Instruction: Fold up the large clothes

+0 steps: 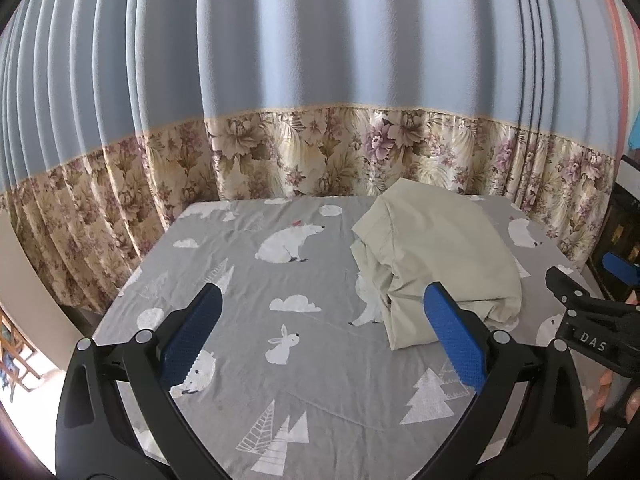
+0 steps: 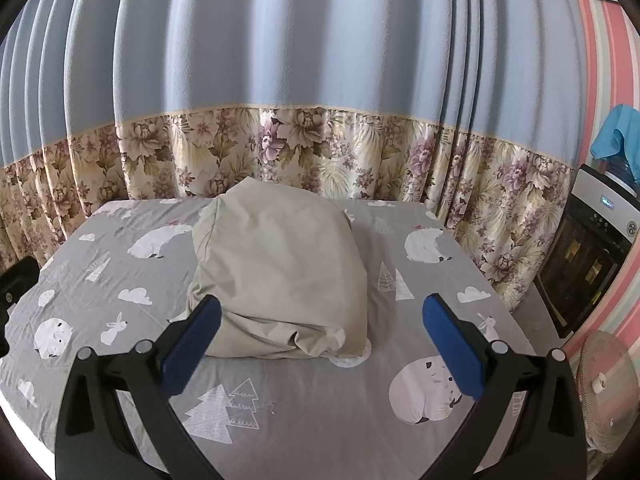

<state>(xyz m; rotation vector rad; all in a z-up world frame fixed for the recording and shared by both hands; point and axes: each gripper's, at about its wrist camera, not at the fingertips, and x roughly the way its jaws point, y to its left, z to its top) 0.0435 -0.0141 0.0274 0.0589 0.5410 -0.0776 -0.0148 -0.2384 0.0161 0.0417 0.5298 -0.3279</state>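
A pale green garment (image 1: 436, 256) lies in a bunched, roughly folded heap on the grey animal-print sheet (image 1: 312, 360), toward the far right. In the right wrist view the same garment (image 2: 280, 276) sits just beyond the fingers, centre left. My left gripper (image 1: 322, 300) is open above the sheet, its right blue pad near the garment's front edge, holding nothing. My right gripper (image 2: 320, 308) is open too, hovering in front of the heap with nothing between its pads. The right gripper's black body (image 1: 588, 320) shows at the right edge of the left wrist view.
A blue curtain with a floral lower band (image 2: 320, 152) hangs close behind the bed. On the right stand a dark appliance (image 2: 592, 256), a blue cloth (image 2: 620, 140) above it and a fan (image 2: 604, 392). The sheet's left half (image 1: 240, 272) is bare fabric.
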